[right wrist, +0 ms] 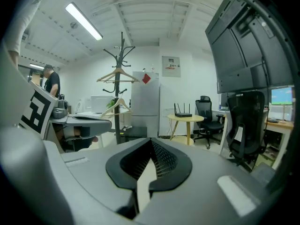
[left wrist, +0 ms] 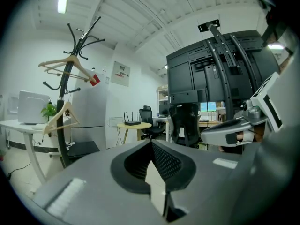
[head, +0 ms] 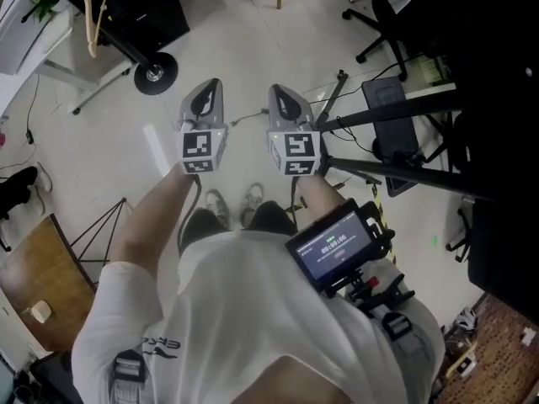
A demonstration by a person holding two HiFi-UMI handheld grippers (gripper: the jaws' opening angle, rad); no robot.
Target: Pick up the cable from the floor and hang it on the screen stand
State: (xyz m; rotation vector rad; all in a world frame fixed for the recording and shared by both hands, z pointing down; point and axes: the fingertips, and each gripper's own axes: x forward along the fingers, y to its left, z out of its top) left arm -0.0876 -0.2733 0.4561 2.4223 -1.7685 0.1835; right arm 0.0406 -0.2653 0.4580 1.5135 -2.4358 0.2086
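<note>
From the head view, both grippers are held side by side in front of the person, above the pale floor. My left gripper (head: 205, 101) and my right gripper (head: 284, 101) are both shut with nothing in them. A thin dark cable (head: 240, 120) lies on the floor between them and runs toward the black screen stand (head: 396, 171) at the right. In the left gripper view the jaws (left wrist: 151, 142) meet, and the stand's rear with its dark screens (left wrist: 211, 64) rises ahead. The right gripper view shows shut jaws (right wrist: 151, 142) and the stand (right wrist: 243, 55) at the right edge.
A coat rack with wooden hangers (right wrist: 121, 86) stands on a round base (head: 155, 72) at the left. Office chairs (head: 383, 23), a small round table (right wrist: 186, 118), a white fridge (right wrist: 144, 102), a folded tripod (head: 101, 230) and more cables (head: 349, 137) lie around.
</note>
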